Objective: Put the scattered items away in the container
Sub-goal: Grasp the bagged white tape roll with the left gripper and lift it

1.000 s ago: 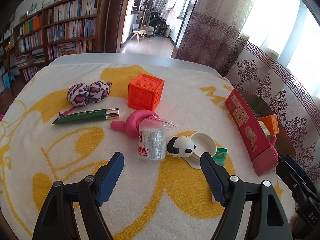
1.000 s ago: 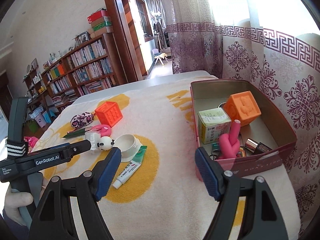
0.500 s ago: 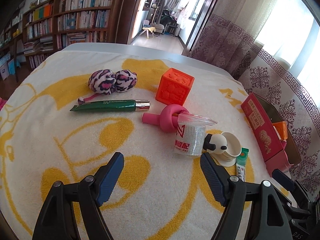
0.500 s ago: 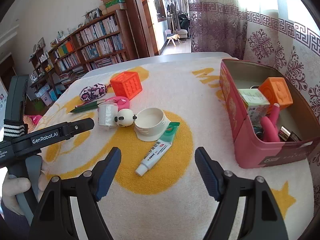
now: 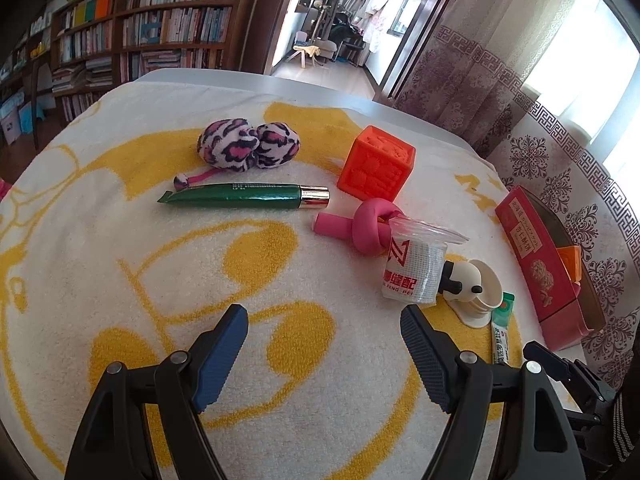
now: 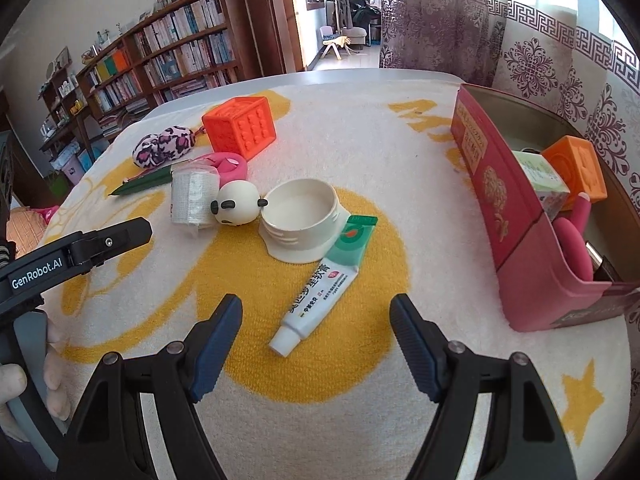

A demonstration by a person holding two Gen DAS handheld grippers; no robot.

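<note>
Scattered on the yellow-patterned towel lie a leopard plush (image 5: 248,145), a green tube (image 5: 240,196), an orange cube (image 5: 376,164) (image 6: 240,126), a pink knot (image 5: 370,229), a bagged gauze roll (image 5: 414,274) (image 6: 194,198), a panda toy (image 6: 236,202), a cream lid (image 6: 302,216) and a white-green ointment tube (image 6: 324,280). The red box (image 6: 516,216) (image 5: 540,268) at the right holds an orange cube, a small carton and a pink knot. My left gripper (image 5: 324,316) hangs open over bare towel. My right gripper (image 6: 316,304) stands open just short of the ointment tube's cap end.
Bookshelves (image 5: 160,32) and a doorway lie beyond the table's far edge. Patterned curtains (image 6: 560,60) hang close behind the red box. A hand (image 6: 24,384) grips the left tool at the lower left of the right wrist view.
Both grippers have moved left and lower over the towel. The ointment tube now lies between the right fingers' line of sight; the red box slid toward the right edge. Jaws unchanged.
</note>
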